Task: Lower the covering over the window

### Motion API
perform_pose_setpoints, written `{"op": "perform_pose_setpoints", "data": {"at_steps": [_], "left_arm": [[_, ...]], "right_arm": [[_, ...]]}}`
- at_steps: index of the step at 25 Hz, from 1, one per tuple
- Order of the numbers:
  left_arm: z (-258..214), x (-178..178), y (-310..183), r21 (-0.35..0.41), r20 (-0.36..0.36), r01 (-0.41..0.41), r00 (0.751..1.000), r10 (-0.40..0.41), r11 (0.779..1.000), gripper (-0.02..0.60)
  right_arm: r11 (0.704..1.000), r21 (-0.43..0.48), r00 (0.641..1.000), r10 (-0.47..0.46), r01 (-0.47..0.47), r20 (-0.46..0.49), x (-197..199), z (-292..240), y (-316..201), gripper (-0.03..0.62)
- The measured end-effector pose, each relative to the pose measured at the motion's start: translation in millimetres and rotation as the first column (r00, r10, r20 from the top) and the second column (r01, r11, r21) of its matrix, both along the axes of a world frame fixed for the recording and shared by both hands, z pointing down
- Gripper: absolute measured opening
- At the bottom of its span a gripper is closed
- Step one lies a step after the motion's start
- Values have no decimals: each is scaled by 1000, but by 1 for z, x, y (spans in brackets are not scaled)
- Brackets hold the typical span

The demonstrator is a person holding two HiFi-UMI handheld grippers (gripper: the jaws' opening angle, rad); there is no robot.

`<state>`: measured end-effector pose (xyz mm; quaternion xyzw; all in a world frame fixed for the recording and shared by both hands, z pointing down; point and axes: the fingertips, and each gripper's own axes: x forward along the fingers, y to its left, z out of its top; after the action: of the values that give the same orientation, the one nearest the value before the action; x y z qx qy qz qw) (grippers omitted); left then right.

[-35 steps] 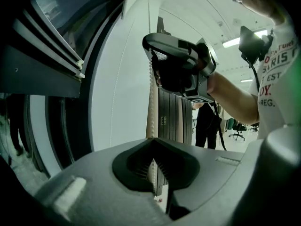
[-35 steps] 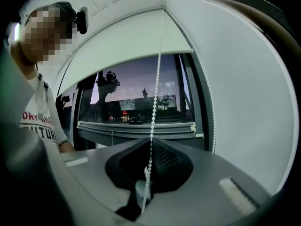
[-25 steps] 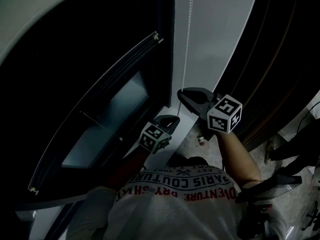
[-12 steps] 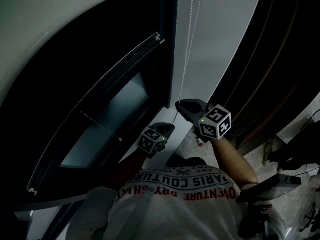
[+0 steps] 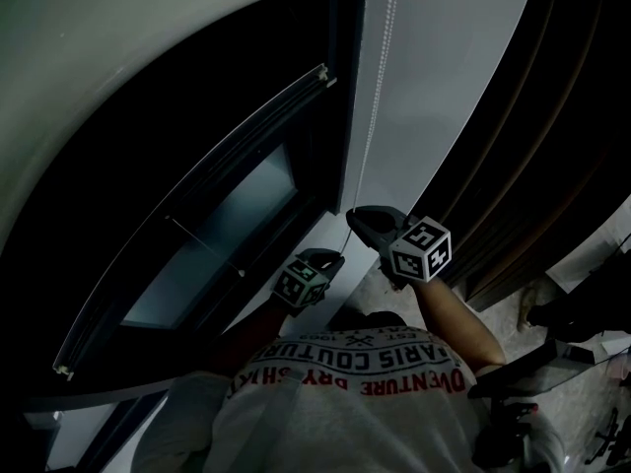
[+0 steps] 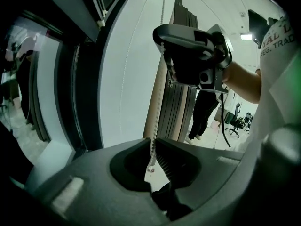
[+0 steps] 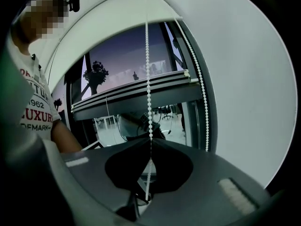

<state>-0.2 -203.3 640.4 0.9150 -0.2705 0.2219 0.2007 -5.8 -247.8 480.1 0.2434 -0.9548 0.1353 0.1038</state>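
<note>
A white bead chain (image 5: 373, 116) hangs down the pale wall strip beside the dark window (image 5: 227, 235). The blind's bottom bar (image 5: 212, 166) crosses the window partway down and shows as a pale rail (image 7: 136, 91) in the right gripper view. My right gripper (image 5: 353, 215) is shut on the chain (image 7: 149, 79), jaws meeting around the beads (image 7: 150, 140). Just below it, my left gripper (image 5: 340, 256) is shut on the same strand (image 6: 154, 139); a short tail dangles behind its jaws. The right gripper (image 6: 161, 39) shows above in the left gripper view. A second strand (image 7: 197, 88) runs alongside, free.
Dark vertical panels (image 5: 552, 146) stand right of the pale wall strip (image 5: 424, 87). The window frame's black upright (image 5: 340, 97) lies just left of the chain. A person (image 6: 204, 112) and an office chair (image 6: 235, 121) are in the lit room behind.
Both grippers have sunk a little, still shut on the bead chain, the right one keeping just above the left. The head view has shifted slightly.
</note>
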Motion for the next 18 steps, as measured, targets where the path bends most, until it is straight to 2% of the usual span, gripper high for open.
{"op": "perform_pose_setpoints", "data": {"at_steps": [2, 5, 9, 12, 14, 18], "left_arm": [[-10, -7, -6, 24, -17, 5, 1000, -5, 1000, 46], [-47, -17, -21, 66, -91, 45, 995, -39, 997, 64], [-126, -20, -43, 166, -194, 69, 980, -36, 984, 64], [-194, -13, -53, 250, -278, 62, 961, 10, 966, 64], [-234, -8, -58, 301, -304, 53, 952, 43, 952, 64], [-289, 4, -68, 373, -310, 52, 948, 72, 926, 64]], "right_arm": [[1000, 0, 1000, 9, -9, 3, 1, 0, -2, 9], [1000, 1, 1000, 21, -21, -2, 2, 1, -5, 9], [1000, 6, 1000, 19, -19, -18, 2, 3, -7, 9], [1000, 6, 1000, 20, -20, -23, 4, 5, -8, 9], [1000, 6, 1000, 17, -17, -24, 3, 6, -9, 9], [1000, 7, 1000, 17, -17, -22, 4, 7, -8, 9]]}}
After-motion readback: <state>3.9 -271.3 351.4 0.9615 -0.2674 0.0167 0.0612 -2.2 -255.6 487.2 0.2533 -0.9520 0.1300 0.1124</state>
